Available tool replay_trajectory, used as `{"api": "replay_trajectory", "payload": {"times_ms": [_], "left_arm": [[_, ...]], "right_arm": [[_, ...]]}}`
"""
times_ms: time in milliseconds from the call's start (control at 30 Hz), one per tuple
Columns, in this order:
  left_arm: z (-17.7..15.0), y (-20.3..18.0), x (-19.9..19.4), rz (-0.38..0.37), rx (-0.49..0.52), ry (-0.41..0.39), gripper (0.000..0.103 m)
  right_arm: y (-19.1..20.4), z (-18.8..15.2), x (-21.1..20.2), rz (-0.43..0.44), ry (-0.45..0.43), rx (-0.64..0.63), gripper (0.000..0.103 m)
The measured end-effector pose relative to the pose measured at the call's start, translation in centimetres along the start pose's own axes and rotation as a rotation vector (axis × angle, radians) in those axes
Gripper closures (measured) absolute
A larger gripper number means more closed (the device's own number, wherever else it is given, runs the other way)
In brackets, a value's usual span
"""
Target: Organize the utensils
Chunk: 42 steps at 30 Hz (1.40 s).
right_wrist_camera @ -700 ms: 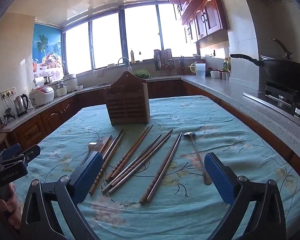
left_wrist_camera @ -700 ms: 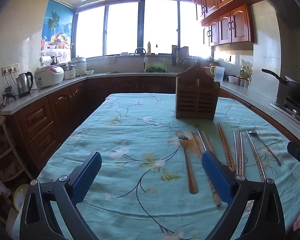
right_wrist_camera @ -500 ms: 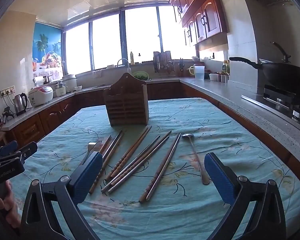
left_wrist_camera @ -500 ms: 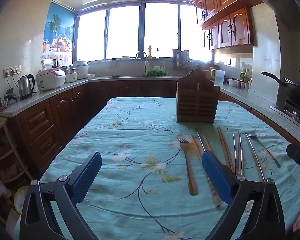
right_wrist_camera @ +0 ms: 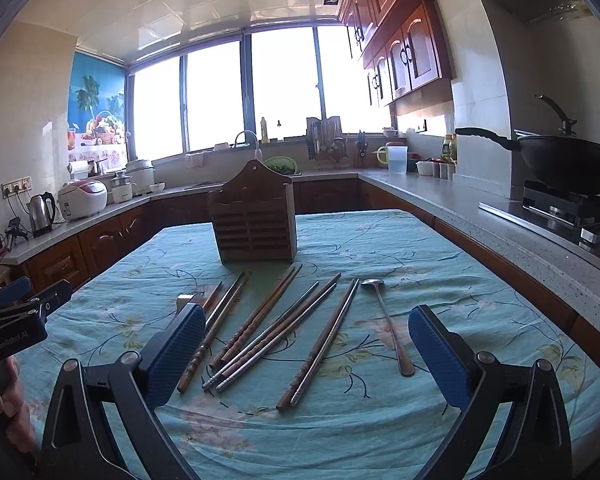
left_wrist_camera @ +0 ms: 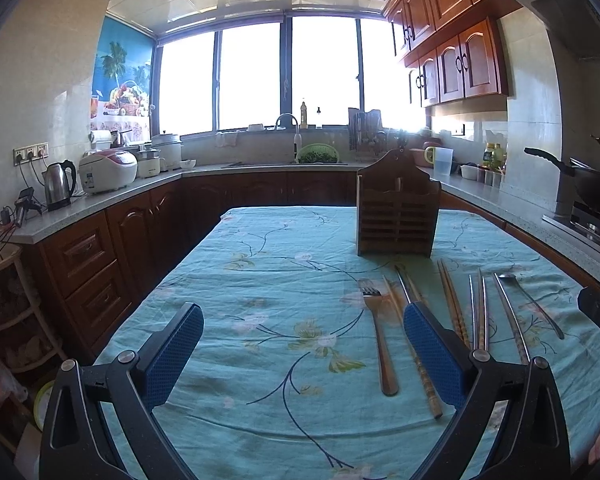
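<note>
Moved: both cams crept a bit toward the table since 0.7 s ago; utensils lie as before, nothing picked up.
Left gripper point(left_wrist_camera: 303, 356): jaws spread wide, blue pads w/ nothing between; hovers over teal floral tablecloth point(left_wrist_camera: 260, 280), left of the utensil row.
Right gripper point(right_wrist_camera: 307, 358): jaws spread wide, empty; chopsticks and spoon lie on the cloth in the gap betw. its pads.
Holder: wooden slatted utensil holder point(right_wrist_camera: 256, 216) upright on the cloth, just beyond the utensil tips; no utensils seen in it.
Fork point(left_wrist_camera: 378, 336): leftmost of the row, tines toward holder, flat on the cloth.
Chopsticks: wooden pair point(right_wrist_camera: 260, 316), steel pair point(right_wrist_camera: 276, 336), another pair point(right_wrist_camera: 324, 340), fanned side by side, apart from holder.
Spoon point(right_wrist_camera: 386, 320): steel, rightmost, bowl toward holder.
Writing: "GenRobot.AI" on the left gripper body point(right_wrist_camera: 12, 336) in right cam; other labels too small to read.
Counter: electric kettle point(left_wrist_camera: 60, 184), rice cooker point(left_wrist_camera: 108, 170), wok point(right_wrist_camera: 568, 164) on stove.
</note>
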<state>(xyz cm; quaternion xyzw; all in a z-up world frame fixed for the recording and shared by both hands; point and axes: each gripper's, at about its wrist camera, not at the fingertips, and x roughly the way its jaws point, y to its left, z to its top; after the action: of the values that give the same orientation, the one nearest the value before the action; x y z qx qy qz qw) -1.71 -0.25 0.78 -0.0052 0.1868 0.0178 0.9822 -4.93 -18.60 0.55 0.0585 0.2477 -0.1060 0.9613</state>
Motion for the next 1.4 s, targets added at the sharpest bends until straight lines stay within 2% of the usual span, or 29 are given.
{"api": "replay_trajectory", "payload": {"times_ms": [600,1400], "left_arm": [[-0.09,0.04,-0.23,0.005,0.006,-0.018,0.002],[-0.28,-0.14,-0.41,0.001,0.010,-0.027,0.002]], "right_arm": [[0.51,-0.38,-0.51,0.019,-0.043,-0.004,0.001],[0.84,-0.40,-0.79,0.028,-0.050,-0.001,0.001]]}}
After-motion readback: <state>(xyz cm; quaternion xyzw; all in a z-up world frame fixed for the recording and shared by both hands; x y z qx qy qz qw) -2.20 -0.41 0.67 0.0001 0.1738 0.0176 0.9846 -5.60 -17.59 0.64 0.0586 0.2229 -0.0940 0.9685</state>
